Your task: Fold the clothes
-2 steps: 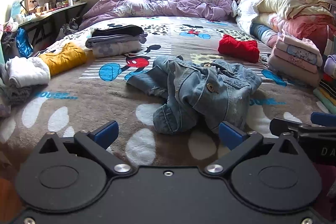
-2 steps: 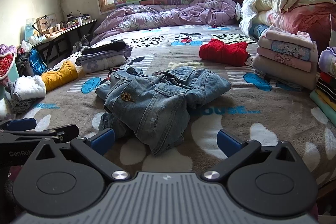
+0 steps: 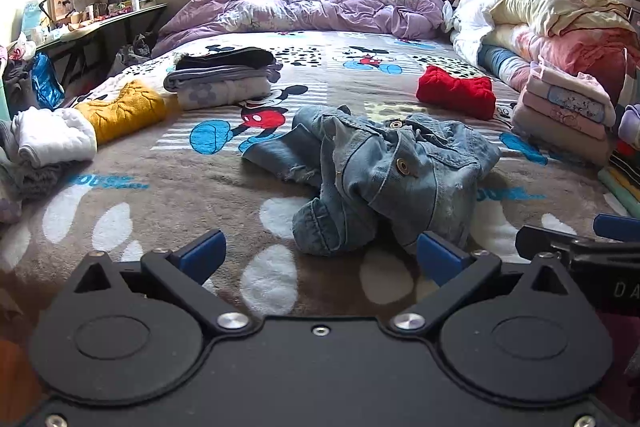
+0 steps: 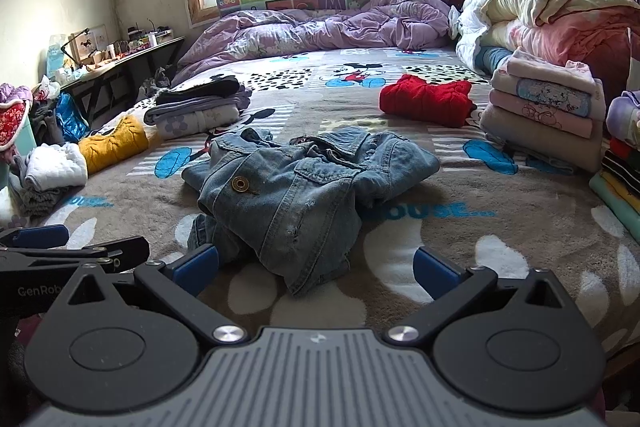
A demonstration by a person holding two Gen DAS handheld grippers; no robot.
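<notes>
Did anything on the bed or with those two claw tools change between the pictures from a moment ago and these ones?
Nothing visibly changed. The crumpled denim jacket lies in the same heap on the bed, the left gripper and right gripper both hang open short of it, holding nothing, and the folded piles around are as they were.

Two hand-held grippers, black-bodied with blue finger pads

The left gripper (image 3: 319,259) fills the bottom of its frame: a matte black plate, two round domed housings, angled black link arms pinned with silver screws, one small screw at centre, blue pads (image 3: 202,255) on the fingers. The right gripper (image 4: 316,265) matches it, except for a ribbed grey centre panel. White lettering "GenRob" shows on the black body at the left edge of the right wrist view.
</notes>
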